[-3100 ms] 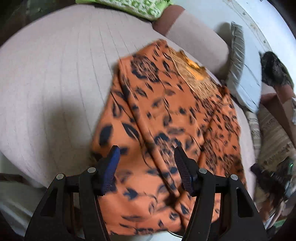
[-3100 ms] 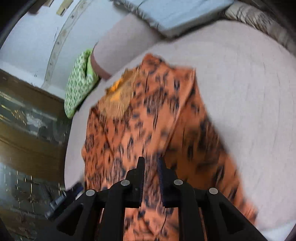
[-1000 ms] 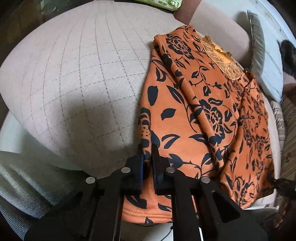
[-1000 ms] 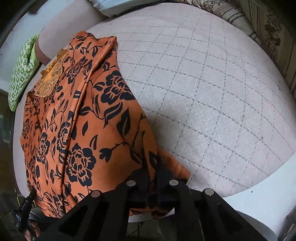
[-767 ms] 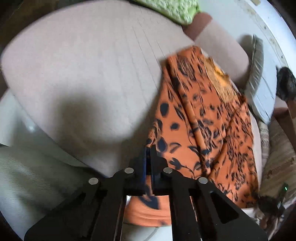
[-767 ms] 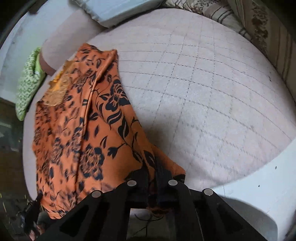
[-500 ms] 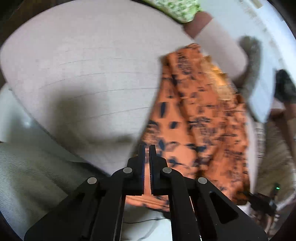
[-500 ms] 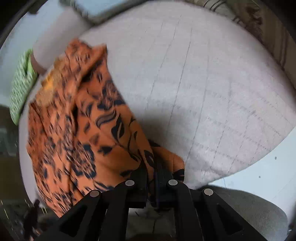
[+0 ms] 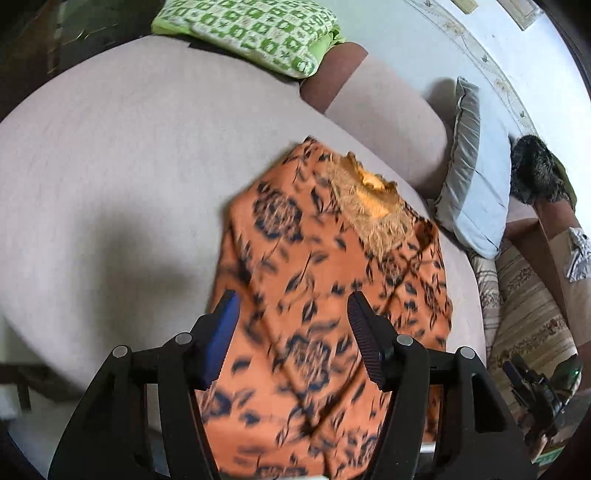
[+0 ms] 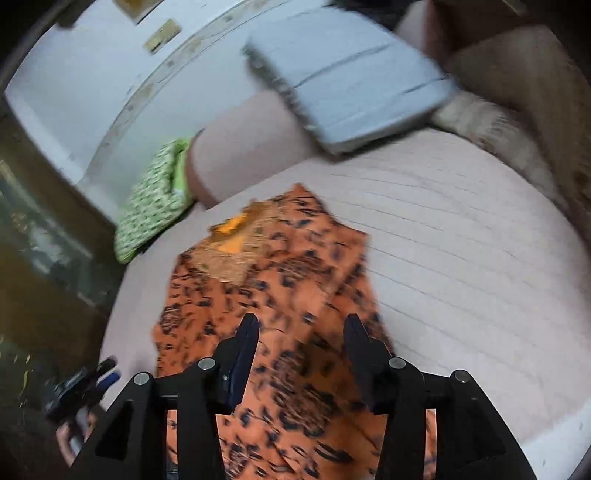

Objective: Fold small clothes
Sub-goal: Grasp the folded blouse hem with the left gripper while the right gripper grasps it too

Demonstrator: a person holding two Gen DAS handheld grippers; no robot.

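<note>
Between folds, we judge: orange black-floral garment lies lengthwise on the pale quilted cushion, lace neckline far end. Left gripper and right gripper hover above it, jaws spread, holding nothing. Next we'd need both hem corners pinched, carried toward the neckline

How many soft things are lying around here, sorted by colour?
Orange flowered garment: 1
Green checked cushion: 1
Pale blue-grey cushion: 1
Total: 3, all on or beside the beige sofa. Both grippers, left and right, are open above the garment.
</note>
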